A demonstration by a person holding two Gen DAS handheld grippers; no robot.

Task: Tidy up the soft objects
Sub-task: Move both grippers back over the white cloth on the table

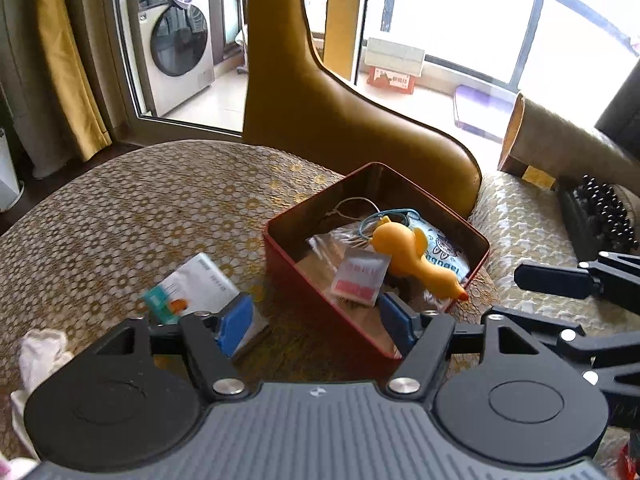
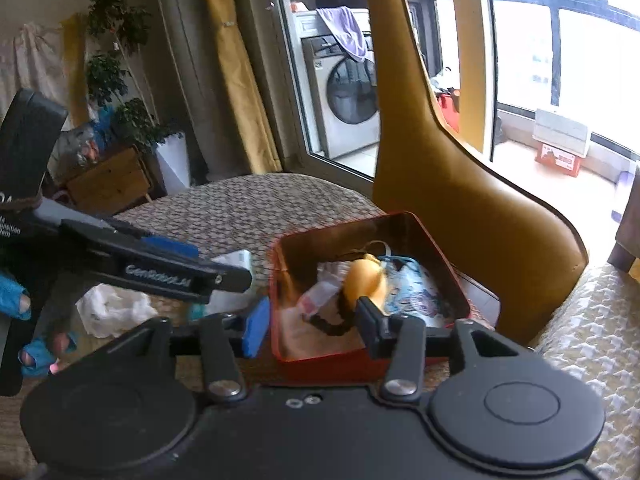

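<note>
The red rectangular metal tin (image 1: pixel 280 248) had a glossy, mirror-smooth inner wall. In it lay a smooth, matt yellow rubber duck toy (image 1: pixel 412 254), a crinkly clear plastic sachet with a red label (image 1: pixel 358 278) and a shiny printed blue-and-white packet (image 1: pixel 444 250). The round table's woven gold-patterned cloth (image 1: pixel 120 216) looked coarse and matt. Beside the tin lay a glossy white paper packet (image 1: pixel 196 284) and a soft crumpled white cloth (image 1: pixel 40 352). The mustard chair back (image 1: pixel 332 120) had a smooth, leather-like sheen. Both grippers were matt black plastic with blue rubbery pads (image 1: pixel 234 330).
</note>
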